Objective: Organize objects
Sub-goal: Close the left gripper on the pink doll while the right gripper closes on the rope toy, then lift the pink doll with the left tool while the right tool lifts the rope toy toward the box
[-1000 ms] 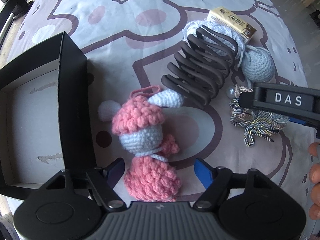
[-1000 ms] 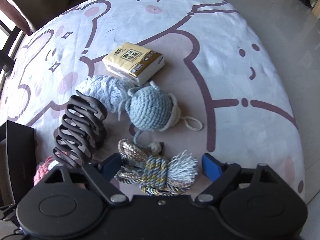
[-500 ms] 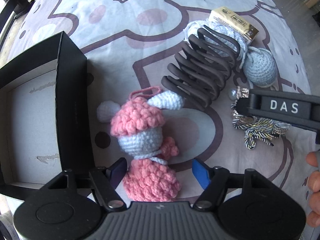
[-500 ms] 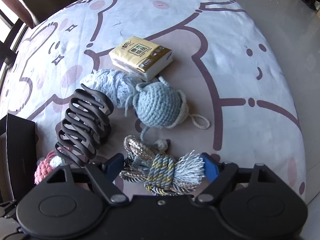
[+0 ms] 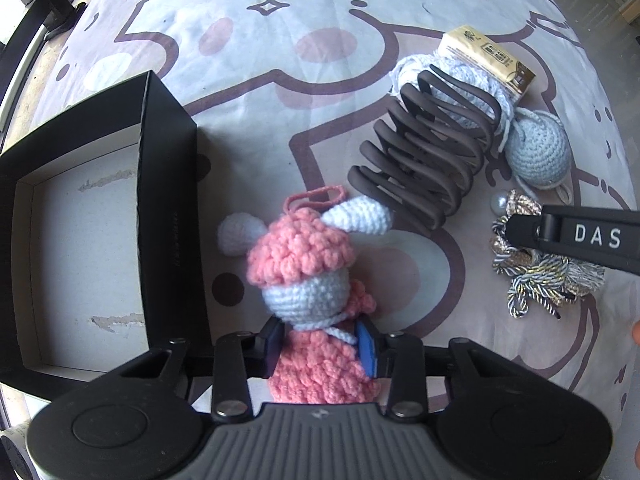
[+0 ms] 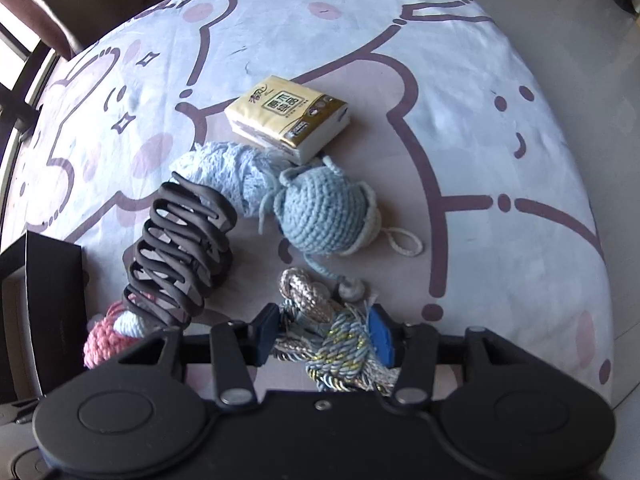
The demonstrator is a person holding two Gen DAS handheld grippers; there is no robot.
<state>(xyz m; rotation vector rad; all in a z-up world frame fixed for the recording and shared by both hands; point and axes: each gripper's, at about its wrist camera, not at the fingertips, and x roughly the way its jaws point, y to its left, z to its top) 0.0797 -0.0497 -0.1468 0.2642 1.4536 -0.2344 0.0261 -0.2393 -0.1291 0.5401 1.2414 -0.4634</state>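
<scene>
The left gripper (image 5: 320, 347) has its blue-padded fingers (image 5: 367, 350) pressed against the pink body of a crocheted doll (image 5: 310, 276), which lies on the cartoon-printed cloth (image 5: 320, 60). Just left of the doll stands an open black box (image 5: 168, 216) with a bare pale floor. Up and right of the doll lies a large dark hair claw clip (image 5: 424, 160), its far end over a pale blue crocheted piece (image 5: 456, 76) beside a tissue pack (image 5: 486, 58). A blue crocheted ball (image 5: 538, 152) and a tasselled cord ornament (image 5: 540, 276) lie further right, the right gripper (image 5: 580, 236) reaching over the ornament.
</scene>
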